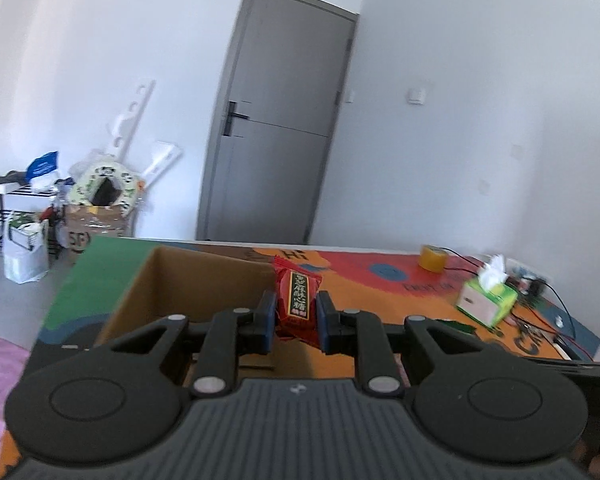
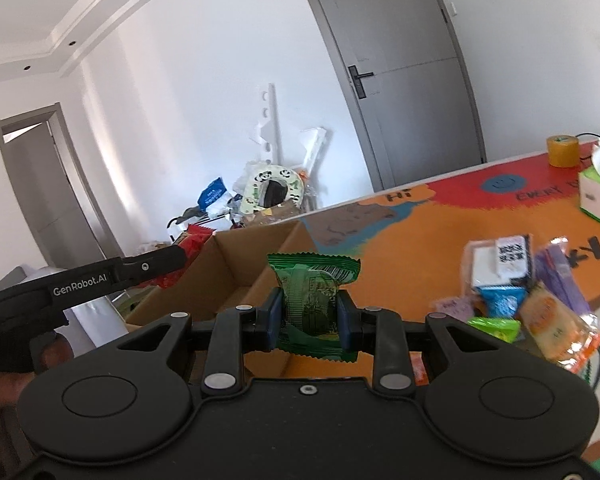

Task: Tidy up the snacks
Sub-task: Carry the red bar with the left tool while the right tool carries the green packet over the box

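Now, through your left wrist camera, your left gripper (image 1: pixel 296 320) has its jaws clenched on a red snack packet (image 1: pixel 299 300) with a black label of Chinese characters; the packet stands upright, long axis vertical, held above the near edge of the open cardboard box (image 1: pixel 180 280) on the desk (image 1: pixel 380 292). Only this view shows the whole green tissue box (image 1: pixel 486 300) and the cables beside it. Through your right wrist camera, your right gripper (image 2: pixel 309 316) grasps a green snack packet (image 2: pixel 312 300), also upright, its crimped top edge tilted slightly, above the box's right wall. Here alone you see the pile of loose snacks (image 2: pixel 520 292) on the desk, one bearing a QR code, and "GenRobot.AI" printed on the left gripper's side.
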`<act>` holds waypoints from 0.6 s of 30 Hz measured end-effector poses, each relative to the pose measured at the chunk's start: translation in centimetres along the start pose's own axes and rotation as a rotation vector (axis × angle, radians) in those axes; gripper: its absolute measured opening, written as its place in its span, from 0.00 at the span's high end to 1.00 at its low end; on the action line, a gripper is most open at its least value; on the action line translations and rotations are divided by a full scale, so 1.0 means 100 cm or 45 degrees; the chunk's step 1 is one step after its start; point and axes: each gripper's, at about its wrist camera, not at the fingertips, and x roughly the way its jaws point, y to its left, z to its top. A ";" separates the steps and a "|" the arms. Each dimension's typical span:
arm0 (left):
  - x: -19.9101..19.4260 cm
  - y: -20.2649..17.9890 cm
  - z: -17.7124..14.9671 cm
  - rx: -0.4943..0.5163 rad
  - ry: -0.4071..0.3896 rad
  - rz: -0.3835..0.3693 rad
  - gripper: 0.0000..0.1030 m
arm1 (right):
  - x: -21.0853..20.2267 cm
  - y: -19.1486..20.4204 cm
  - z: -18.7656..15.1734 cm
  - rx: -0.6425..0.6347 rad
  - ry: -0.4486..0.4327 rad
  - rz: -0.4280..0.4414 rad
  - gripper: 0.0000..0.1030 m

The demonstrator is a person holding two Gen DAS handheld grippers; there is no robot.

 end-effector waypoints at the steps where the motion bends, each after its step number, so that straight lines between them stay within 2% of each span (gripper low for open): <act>1: -0.002 0.005 0.002 0.000 -0.008 0.012 0.81 | 0.001 0.002 0.001 -0.001 -0.003 0.006 0.72; 11: -0.003 0.040 0.006 -0.037 -0.028 0.113 0.81 | 0.025 0.030 0.014 -0.039 0.004 0.080 0.72; 18: 0.008 0.056 0.003 -0.086 0.014 0.136 0.81 | 0.047 0.052 0.022 -0.060 0.018 0.117 0.72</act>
